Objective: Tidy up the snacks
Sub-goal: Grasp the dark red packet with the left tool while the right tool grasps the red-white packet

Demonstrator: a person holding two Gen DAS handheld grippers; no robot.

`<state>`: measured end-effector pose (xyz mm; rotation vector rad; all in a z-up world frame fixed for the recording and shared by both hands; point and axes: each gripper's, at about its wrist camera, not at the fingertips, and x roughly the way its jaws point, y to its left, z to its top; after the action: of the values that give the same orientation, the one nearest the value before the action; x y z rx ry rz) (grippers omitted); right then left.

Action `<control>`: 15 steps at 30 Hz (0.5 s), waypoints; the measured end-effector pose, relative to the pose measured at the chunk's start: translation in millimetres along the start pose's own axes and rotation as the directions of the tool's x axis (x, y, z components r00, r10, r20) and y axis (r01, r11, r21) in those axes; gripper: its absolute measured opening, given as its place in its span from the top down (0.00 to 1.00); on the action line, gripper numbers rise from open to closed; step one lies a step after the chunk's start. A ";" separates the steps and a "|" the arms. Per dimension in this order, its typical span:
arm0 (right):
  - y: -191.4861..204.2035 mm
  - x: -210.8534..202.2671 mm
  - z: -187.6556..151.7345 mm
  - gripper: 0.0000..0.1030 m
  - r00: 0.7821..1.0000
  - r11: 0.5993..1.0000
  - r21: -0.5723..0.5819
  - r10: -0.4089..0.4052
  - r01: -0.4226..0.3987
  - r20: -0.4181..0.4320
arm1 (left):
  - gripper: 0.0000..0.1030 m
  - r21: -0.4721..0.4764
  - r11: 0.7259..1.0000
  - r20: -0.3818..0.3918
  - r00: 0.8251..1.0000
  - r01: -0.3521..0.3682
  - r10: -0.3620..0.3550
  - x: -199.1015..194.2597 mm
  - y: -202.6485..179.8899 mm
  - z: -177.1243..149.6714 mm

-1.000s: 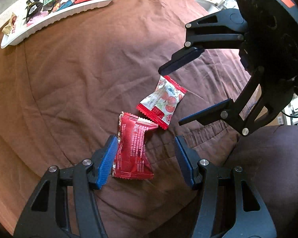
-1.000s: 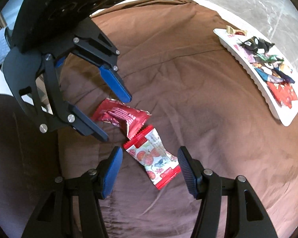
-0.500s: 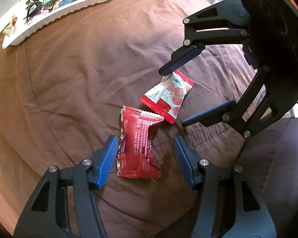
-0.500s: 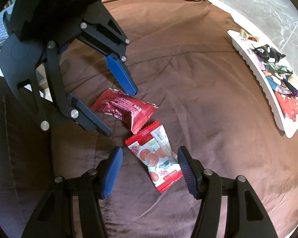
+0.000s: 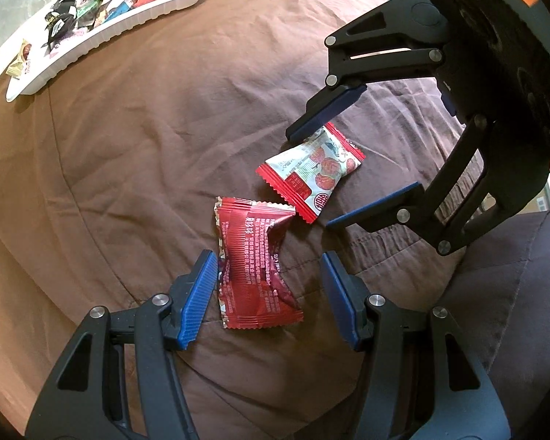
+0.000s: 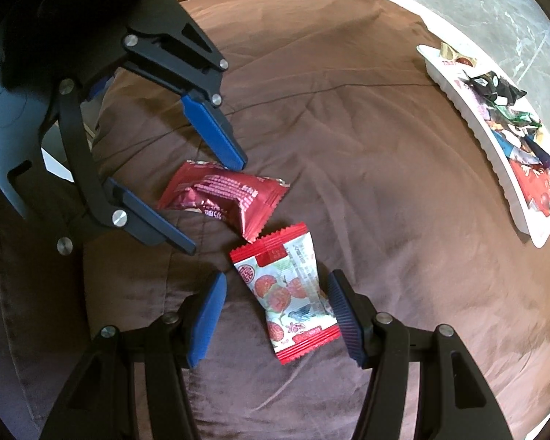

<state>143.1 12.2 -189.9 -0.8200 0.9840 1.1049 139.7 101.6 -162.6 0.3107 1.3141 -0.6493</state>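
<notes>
Creased brown cloth (image 5: 135, 168) | crinkly red foil packet (image 5: 255, 271) | glossy white-red packet (image 6: 293, 293)

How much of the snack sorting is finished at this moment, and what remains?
Done: several wrapped snacks lie on the white tray. In hand: nothing is gripped; the left hand-held gripper stands open around the red packet, the right hand-held gripper open around the white fruit-print packet. Left: both packets still lie on the brown cloth.
</notes>
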 end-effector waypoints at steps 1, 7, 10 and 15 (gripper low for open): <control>-1.0 0.4 0.5 0.42 1.000 1.000 0.001 -0.001 0.001 0.000 | 0.45 0.004 1.000 0.000 1.000 -0.006 0.006 0.7 -3.1 -0.1; -10.3 -1.3 -0.2 0.60 1.000 1.000 0.027 -0.011 0.011 0.005 | 0.46 0.010 0.999 0.009 0.999 -0.040 0.040 1.6 -17.2 -2.1; -15.5 -1.7 0.1 0.64 1.000 0.999 0.049 -0.014 0.013 0.005 | 0.54 0.014 0.998 0.019 0.998 -0.067 0.067 -0.3 -20.5 -2.5; -18.9 -1.9 -0.4 0.64 1.000 0.997 0.073 -0.017 0.016 0.011 | 0.69 -0.033 0.997 0.035 0.997 -0.064 0.065 -4.4 -12.9 -3.7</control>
<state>161.0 6.3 -187.2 -0.7607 1.0010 1.0522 128.5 94.7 -157.4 0.3125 1.2733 -0.5765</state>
